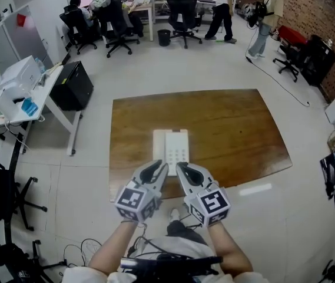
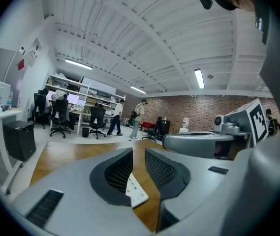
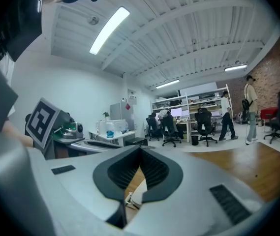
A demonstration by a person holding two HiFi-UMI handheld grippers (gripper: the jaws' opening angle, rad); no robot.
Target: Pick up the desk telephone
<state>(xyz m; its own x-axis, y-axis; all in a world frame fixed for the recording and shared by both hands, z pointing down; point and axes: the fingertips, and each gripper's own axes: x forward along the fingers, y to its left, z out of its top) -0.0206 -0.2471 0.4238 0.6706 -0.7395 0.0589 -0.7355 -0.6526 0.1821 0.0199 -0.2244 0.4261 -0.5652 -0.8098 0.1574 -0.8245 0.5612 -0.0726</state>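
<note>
Phone (image 1: 171, 148) lies flat on brown surface (image 1: 232, 128). L gripper (image 1: 154, 171) is at phone's near end, jaws a bit apart, nothing in them. R gripper (image 1: 186, 171) is beside it, jaws pressed together, empty. Both prob. need to spread wider, one each side of phone, then squeeze & lift level.

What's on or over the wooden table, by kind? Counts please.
desk telephone: 1
claw: 2 (left claw, right claw)
Total: 3
</note>
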